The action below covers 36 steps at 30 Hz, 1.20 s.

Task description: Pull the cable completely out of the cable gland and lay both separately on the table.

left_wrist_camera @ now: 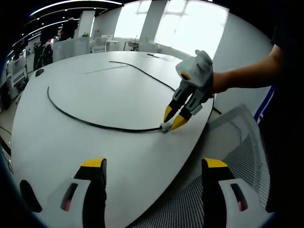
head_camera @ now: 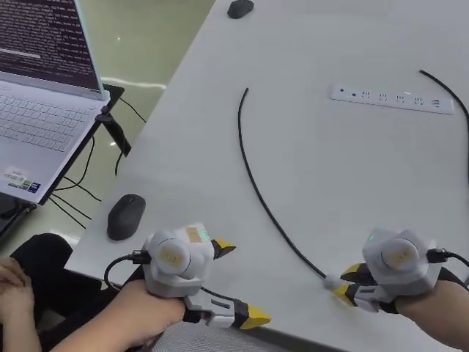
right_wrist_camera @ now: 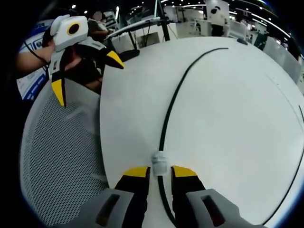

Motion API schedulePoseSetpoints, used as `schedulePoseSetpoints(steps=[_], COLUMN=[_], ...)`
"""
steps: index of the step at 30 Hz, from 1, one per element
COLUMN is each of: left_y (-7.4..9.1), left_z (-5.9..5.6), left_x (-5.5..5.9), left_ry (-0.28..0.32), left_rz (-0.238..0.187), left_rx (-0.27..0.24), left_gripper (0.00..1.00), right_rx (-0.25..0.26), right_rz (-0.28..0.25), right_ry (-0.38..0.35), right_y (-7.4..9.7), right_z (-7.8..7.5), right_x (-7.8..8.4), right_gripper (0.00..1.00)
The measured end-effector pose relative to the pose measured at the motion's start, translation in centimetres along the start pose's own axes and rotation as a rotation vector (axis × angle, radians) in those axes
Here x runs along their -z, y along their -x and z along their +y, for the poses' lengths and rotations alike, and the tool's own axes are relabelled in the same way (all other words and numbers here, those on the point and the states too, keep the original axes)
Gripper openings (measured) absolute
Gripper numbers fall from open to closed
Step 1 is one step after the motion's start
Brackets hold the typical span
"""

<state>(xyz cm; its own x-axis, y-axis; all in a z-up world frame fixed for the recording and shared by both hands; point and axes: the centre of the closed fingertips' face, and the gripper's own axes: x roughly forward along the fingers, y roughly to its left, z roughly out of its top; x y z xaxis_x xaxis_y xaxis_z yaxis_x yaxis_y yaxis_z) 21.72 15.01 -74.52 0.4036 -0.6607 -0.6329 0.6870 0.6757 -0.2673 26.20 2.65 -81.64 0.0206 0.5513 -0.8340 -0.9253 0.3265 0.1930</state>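
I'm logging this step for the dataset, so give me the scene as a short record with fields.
cable: black, curving across the white table
cable gland: white, on the cable's near end, not yet pulled off
right tool: jaws narrow, astride the cable at the gland; grip unclear
left tool: jaws wide open, empty, at the table's near edge
also on table: power strip, dark mouse

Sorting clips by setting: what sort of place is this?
Most likely an open-plan office or lab: a white table with a laptop, a mouse and a power strip, more desks and large windows behind.
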Motion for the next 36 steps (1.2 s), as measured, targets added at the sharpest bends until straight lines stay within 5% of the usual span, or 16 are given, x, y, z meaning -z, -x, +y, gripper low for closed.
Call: schedulePoseSetpoints(steps=[8, 19, 29, 36], left_y=[0.0, 0.5, 0.1, 0.1], left_z=[-0.1, 0.1, -0.4, -1.0], left_x=[0.5, -0.4, -0.4, -2.3], left_ry=[0.006, 0.007, 0.005, -0.016], left_rz=[0.021, 0.006, 0.007, -0.038], left_rx=[0.004, -0.001, 0.032, 0.039], left_gripper=[0.79, 0.74, 0.69, 0.66], right_rx=[-0.02, -0.018, -0.073, -0.086], right_rz=[0.023, 0.031, 0.024, 0.003], right_ry=[0.0, -0.01, -0.046, -0.016], right_y=[-0.4, -0.4, 0.3, 2.3], right_z=[0.1, 0.2, 1.6, 2.5], right_x=[0.1, 0.2, -0.2, -1.6], right_gripper=[0.09, 0.08, 0.07, 0.07])
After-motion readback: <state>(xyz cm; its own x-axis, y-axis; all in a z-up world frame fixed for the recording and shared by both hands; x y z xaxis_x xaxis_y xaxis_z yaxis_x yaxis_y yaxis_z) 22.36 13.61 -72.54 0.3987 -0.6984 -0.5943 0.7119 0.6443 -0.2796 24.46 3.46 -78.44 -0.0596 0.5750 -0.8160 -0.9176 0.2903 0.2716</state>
